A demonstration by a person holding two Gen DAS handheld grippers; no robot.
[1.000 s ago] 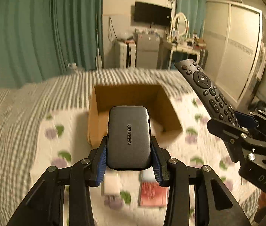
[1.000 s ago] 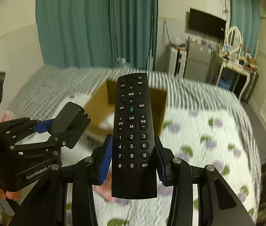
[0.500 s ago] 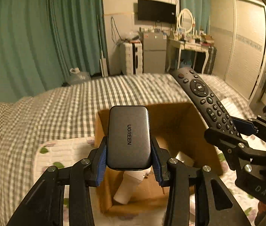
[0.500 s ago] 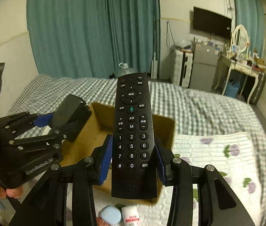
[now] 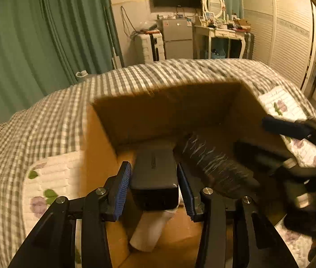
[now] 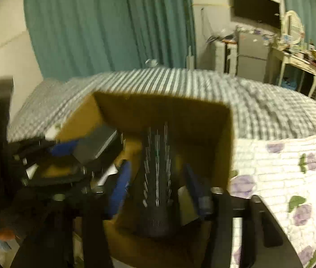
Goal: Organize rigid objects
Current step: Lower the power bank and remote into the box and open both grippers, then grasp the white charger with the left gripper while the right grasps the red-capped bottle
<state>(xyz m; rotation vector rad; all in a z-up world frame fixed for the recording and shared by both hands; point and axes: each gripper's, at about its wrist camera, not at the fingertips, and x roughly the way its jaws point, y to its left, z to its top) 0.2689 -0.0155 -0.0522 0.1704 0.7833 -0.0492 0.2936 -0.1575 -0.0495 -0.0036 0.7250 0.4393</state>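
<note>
Both grippers reach into an open cardboard box [image 5: 167, 111] on the bed. The dark grey UGREEN power bank [image 5: 153, 172] sits between the blue pads of my left gripper [image 5: 154, 178], with narrow gaps at both sides, so the jaws stand open. The black remote control [image 6: 156, 178], motion-blurred, lies between the spread pads of my right gripper [image 6: 158, 178], which is open. The remote also shows in the left wrist view [image 5: 213, 167], and the power bank in the right wrist view [image 6: 97, 145]. A white tube [image 5: 151, 230] lies in the box under the power bank.
The box [image 6: 162, 109] rests on a grey checked blanket [image 5: 46, 120] and a white floral quilt [image 6: 287, 174]. Teal curtains, a fridge, a dressing table and a wall TV stand beyond the bed.
Both grippers dropped down into the box. The jaws of both opened, and the power bank and the remote tipped forward and down out of the grip.
</note>
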